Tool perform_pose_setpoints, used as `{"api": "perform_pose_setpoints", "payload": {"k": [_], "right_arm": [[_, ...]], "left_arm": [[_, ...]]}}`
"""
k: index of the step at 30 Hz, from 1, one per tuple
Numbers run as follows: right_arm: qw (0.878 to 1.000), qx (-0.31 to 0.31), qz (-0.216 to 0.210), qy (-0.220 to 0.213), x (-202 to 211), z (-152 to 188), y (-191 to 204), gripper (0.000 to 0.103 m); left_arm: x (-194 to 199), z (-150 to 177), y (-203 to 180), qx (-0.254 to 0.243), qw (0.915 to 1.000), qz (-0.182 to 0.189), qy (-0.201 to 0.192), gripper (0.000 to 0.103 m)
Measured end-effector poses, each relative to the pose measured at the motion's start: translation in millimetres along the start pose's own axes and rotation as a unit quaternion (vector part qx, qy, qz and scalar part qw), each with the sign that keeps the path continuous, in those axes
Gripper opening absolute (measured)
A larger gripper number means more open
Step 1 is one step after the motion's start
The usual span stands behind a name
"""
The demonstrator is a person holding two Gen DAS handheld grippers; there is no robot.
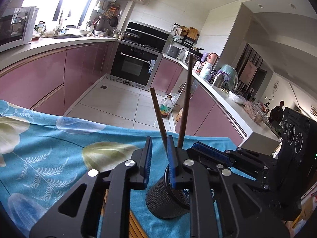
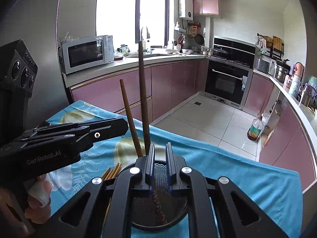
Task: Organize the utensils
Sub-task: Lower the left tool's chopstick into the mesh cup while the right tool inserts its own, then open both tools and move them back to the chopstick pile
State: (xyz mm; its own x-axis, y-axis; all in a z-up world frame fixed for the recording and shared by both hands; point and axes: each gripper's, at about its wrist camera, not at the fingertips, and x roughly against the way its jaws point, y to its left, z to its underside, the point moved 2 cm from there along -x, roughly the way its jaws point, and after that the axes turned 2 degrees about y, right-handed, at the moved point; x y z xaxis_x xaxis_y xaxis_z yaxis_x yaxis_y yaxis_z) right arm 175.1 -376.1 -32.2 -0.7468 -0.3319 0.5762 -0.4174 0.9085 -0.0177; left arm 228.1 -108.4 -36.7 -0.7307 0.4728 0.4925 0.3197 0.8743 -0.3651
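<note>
A black mesh utensil cup (image 1: 168, 200) stands on the blue floral tablecloth (image 1: 49, 148). Two dark brown chopsticks (image 1: 185, 103) stand in it and lean outward. My left gripper (image 1: 159, 154) is open beside the cup, its right finger against the cup's rim next to one chopstick. In the right wrist view the cup (image 2: 158, 204) lies directly below my right gripper (image 2: 160, 154), whose jaws stand slightly apart and hold nothing. The chopsticks (image 2: 143, 99) rise just left of it. Several light bamboo chopsticks (image 2: 113, 172) lie on the cloth beside the cup.
The table's far edge drops to the tiled kitchen floor (image 2: 208, 119). Pink cabinets (image 2: 174, 87), an oven (image 2: 225, 83) and a microwave (image 2: 87, 53) line the walls. An oil bottle (image 2: 255, 129) stands on the floor. The left gripper's body (image 2: 59, 140) shows at left.
</note>
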Motion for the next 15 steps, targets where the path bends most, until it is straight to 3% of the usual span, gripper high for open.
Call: {"api": "perform_pose_setpoints", "payload": {"k": [3, 8, 11, 13, 15], "right_arm": [[1.000, -0.003, -0.002, -0.006, 5, 2, -1, 0.020], [1.000, -0.014, -0.015, -0.021, 20, 4, 2, 0.033], [0.999, -0.011, -0.022, -0.029, 31, 8, 8, 0.041], [0.999, -0.010, -0.030, -0.034, 39, 11, 12, 0.043], [0.999, -0.008, -0.036, -0.040, 45, 14, 17, 0.051]], "left_arm": [[6, 1, 2, 0.000, 1.0000, -0.005, -0.002, 0.030], [32, 2, 5, -0.007, 0.9994, -0.025, -0.020, 0.064], [52, 8, 14, -0.006, 0.9989, -0.034, -0.031, 0.077], [64, 13, 22, -0.010, 0.9986, -0.044, -0.029, 0.081], [74, 20, 30, -0.016, 0.9980, -0.055, -0.027, 0.086]]}}
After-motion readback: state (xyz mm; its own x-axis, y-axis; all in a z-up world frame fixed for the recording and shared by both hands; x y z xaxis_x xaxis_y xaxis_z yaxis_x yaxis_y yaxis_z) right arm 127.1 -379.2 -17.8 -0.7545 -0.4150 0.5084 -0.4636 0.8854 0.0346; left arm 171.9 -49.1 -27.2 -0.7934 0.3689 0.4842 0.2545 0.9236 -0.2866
